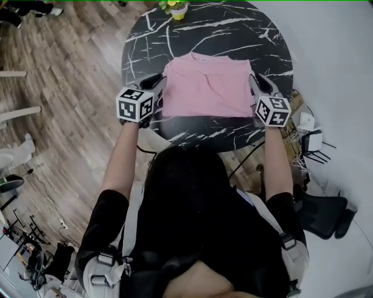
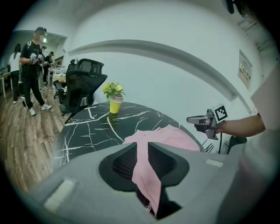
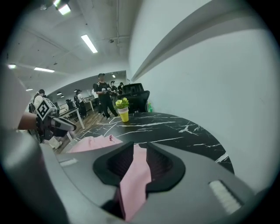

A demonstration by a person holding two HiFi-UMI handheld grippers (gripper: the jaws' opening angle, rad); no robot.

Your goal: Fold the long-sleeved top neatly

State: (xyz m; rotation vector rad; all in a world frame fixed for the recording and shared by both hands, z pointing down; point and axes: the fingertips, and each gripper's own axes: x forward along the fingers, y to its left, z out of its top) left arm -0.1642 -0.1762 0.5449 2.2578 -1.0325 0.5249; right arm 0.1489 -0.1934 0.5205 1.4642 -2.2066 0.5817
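A pink long-sleeved top [image 1: 207,87] lies folded into a rectangle on the round black marble table [image 1: 145,52]. My left gripper [image 1: 157,87] is at its near left corner and my right gripper [image 1: 257,86] at its near right corner. In the left gripper view the gripper [image 2: 141,151] is shut on a strip of the pink top [image 2: 175,136] that runs up between its jaws. The right gripper [image 3: 139,153] pinches the pink cloth [image 3: 94,142] the same way. Each gripper also shows in the other's view: the right gripper [image 2: 202,120] and the left gripper [image 3: 57,123].
A yellow pot with a plant [image 1: 176,8] stands at the table's far edge. Cables and white adapters [image 1: 308,139] lie on the floor to the right, beside a black office chair [image 1: 326,215]. People [image 2: 30,65] and another chair [image 2: 83,85] are beyond the table.
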